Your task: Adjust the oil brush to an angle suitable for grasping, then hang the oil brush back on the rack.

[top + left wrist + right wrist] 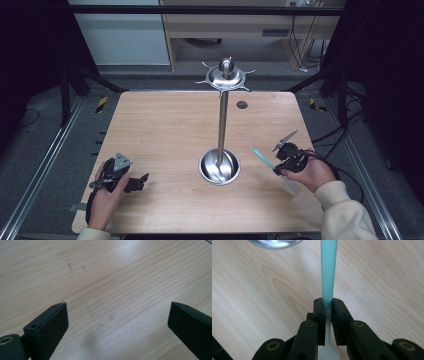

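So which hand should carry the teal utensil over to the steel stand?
Right. The right gripper is already clamped on the teal utensil, beside the steel stand. The left gripper rests open on the table.

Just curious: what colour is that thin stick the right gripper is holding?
The stick is pale teal, fading to whitish near the gripper; the right gripper view shows it best.

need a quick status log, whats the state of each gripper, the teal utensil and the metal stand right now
left gripper: open, jaws wide apart, nothing between them, low over the wooden table
right gripper: shut on the utensil
thin teal plastic utensil: clamped at its handle, teal end sticking out beyond the jaws
tall steel stand with round base: upright, hooks at the top bare
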`<action>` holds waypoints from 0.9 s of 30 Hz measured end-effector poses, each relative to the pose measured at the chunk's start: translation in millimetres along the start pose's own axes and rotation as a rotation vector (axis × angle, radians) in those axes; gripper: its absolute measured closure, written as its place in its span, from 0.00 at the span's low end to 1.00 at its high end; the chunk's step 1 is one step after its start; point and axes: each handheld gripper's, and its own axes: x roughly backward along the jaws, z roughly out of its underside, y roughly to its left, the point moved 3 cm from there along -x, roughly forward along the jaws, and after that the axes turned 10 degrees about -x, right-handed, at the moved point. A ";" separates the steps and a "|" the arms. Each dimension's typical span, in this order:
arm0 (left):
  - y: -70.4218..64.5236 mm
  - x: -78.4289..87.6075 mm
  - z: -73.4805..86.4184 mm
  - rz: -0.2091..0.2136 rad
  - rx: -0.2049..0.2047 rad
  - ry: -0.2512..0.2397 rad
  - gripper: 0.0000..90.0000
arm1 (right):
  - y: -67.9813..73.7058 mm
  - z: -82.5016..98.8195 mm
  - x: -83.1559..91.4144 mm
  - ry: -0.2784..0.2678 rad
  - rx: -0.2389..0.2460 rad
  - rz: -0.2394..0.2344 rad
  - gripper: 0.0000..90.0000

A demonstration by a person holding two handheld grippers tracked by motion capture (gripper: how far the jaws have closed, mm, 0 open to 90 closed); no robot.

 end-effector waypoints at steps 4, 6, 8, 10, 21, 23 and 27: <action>-0.2 0.2 0.0 0.000 0.000 0.002 0.03 | 2.5 -2.0 9.2 -0.038 -0.017 -0.004 0.92; -0.2 0.3 0.0 -0.001 0.001 0.003 0.03 | 2.9 -2.6 14.6 -0.069 -0.011 -0.007 0.92; -0.3 0.2 0.1 0.000 0.002 0.003 0.03 | 3.4 -2.5 16.7 -0.079 -0.016 -0.010 0.92; -0.3 0.4 0.1 -0.001 0.001 0.003 0.03 | 5.0 -2.4 23.9 -0.125 -0.032 -0.018 0.92; 0.0 0.9 0.2 -0.003 0.001 0.001 0.03 | 7.8 -8.1 51.8 -0.289 -0.049 -0.032 0.92; -0.2 0.7 0.1 -0.002 0.001 0.001 0.03 | 9.6 -10.1 55.7 -0.315 -0.052 -0.028 0.92; -0.8 0.3 0.2 0.001 0.003 0.000 0.03 | 13.2 -15.0 61.8 -0.362 -0.060 -0.011 0.92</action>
